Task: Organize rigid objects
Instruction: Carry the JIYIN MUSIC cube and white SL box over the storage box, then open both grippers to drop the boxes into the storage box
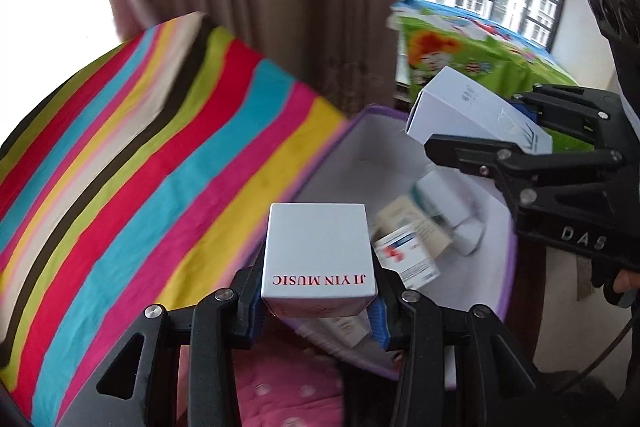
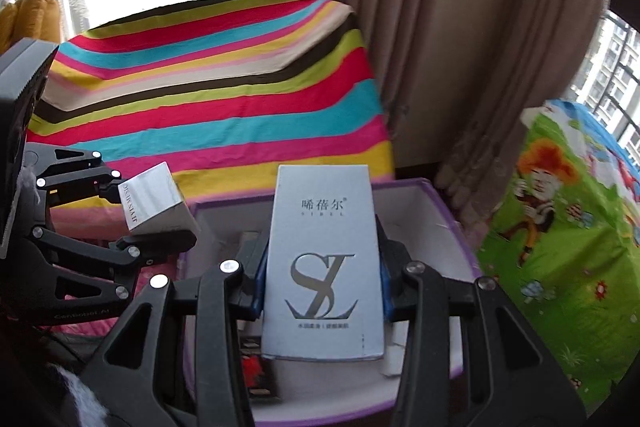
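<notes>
The left gripper [image 1: 318, 301] is clamped on a small white box [image 1: 318, 259] (red "JI YIN MUSIC" lettering, read upside down), its blue pads pressing both sides. The right gripper [image 2: 322, 291] is closed narrowly around a tall pale box [image 2: 324, 263] bearing a large "SL" logo. Beneath and ahead of both tools sits a purple-rimmed bin [image 2: 448, 227] holding several smaller cartons [image 1: 408, 251], beside a striped cloth [image 1: 140, 167].

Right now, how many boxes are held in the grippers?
2. The JI YIN MUSIC box is in the left gripper; the tall SL box is in the right gripper. Both hang over the purple-rimmed bin.
</notes>
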`<control>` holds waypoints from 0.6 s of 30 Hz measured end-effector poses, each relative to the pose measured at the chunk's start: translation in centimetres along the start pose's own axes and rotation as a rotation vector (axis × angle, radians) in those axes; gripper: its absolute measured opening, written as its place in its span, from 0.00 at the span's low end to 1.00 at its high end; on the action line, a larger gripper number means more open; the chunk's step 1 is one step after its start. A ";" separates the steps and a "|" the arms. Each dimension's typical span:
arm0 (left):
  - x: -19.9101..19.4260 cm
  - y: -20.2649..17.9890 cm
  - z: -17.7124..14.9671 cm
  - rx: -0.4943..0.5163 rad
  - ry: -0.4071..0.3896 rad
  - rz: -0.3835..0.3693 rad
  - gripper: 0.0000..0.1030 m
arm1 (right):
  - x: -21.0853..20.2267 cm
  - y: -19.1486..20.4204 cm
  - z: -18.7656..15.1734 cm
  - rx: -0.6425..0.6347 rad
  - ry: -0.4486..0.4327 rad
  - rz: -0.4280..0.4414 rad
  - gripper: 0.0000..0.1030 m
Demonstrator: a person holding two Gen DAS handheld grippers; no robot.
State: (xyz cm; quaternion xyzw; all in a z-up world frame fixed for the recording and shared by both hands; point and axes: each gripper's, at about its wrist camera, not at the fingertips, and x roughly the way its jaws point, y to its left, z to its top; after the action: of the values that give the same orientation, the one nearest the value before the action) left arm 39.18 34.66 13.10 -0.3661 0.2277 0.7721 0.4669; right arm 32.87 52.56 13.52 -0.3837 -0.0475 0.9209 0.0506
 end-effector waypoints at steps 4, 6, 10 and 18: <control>0.3 -1.9 1.2 0.006 -0.035 0.000 0.41 | -0.1 -2.0 -1.3 0.044 0.013 -0.030 0.44; 0.1 -2.5 1.2 0.002 -0.058 0.013 0.41 | 0.2 -2.7 -2.1 0.068 0.026 -0.040 0.44; -0.2 -3.3 1.5 0.021 -0.108 0.045 0.47 | 0.4 -3.7 -3.0 0.106 0.028 -0.055 0.44; -3.5 -3.9 3.3 0.029 -0.188 0.215 0.88 | -1.2 -4.2 -2.8 0.151 -0.020 -0.085 0.79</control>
State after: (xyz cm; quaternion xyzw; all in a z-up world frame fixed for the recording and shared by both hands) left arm 42.55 36.78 17.87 -0.2588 0.2321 0.8452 0.4060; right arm 35.94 56.73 12.91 -0.3670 0.0054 0.9227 0.1180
